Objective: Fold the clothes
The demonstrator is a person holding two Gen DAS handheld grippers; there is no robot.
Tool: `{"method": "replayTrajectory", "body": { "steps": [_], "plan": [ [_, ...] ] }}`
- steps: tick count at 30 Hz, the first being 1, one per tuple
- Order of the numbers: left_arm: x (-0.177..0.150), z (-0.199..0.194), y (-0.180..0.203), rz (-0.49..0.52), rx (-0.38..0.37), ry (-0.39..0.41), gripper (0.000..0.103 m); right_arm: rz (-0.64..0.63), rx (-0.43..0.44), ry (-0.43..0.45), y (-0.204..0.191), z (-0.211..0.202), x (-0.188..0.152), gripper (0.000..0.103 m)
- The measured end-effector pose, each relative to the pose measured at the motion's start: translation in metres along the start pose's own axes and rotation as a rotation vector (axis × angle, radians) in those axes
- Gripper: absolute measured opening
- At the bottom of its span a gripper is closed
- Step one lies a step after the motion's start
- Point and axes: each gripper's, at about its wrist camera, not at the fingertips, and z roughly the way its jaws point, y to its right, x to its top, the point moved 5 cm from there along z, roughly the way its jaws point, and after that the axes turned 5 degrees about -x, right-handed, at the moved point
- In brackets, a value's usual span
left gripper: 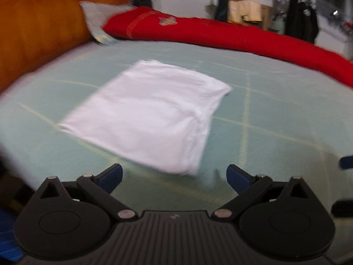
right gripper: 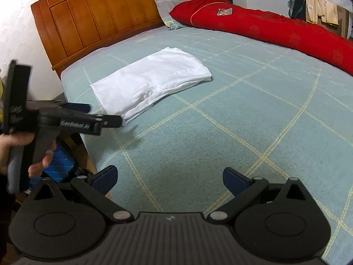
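One folded white garment (right gripper: pixel 152 81) is lying on one bed (right gripper: pixel 242 114) covered in a green checked sheet, and one red quilt (right gripper: pixel 275 31) is stretching along the bed's far side with one grey pillow (right gripper: pixel 169 4) leaning at its end against one wooden headboard (right gripper: pixel 99 15). Two claws are showing: the left claw (left gripper: pixel 174 177) and the right claw (right gripper: pixel 169 180), each with two blue-padded fingers spread apart and empty. One hand (right gripper: pixel 13 148) is gripping the left claw's handle in the right wrist view.

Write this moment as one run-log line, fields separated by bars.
folded white cloth garment flat on green checked bedsheet | left gripper open, empty, near garment corner | right gripper open, empty | fold looks done
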Motion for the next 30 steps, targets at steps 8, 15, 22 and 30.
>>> {"method": "replayTrajectory", "body": {
  "steps": [8, 15, 22, 30],
  "plan": [
    [-0.025, -0.052, 0.009, 0.076, 0.122, 0.012, 0.102, 0.011, -0.005, -0.015, -0.013, -0.011, -0.004, 0.103],
    [-0.04, -0.081, 0.005, -0.032, 0.105, -0.026, 0.102, -0.031, -0.024, -0.003, -0.037, -0.03, -0.002, 0.103],
    [-0.044, -0.111, 0.005, -0.053, 0.13, 0.014, 0.102, -0.066, -0.047, 0.031, -0.056, -0.053, 0.007, 0.103],
    [-0.046, -0.129, 0.012, -0.118, 0.079, 0.013, 0.102, -0.09, -0.061, 0.077, -0.074, -0.081, 0.004, 0.103]
  ]
}}
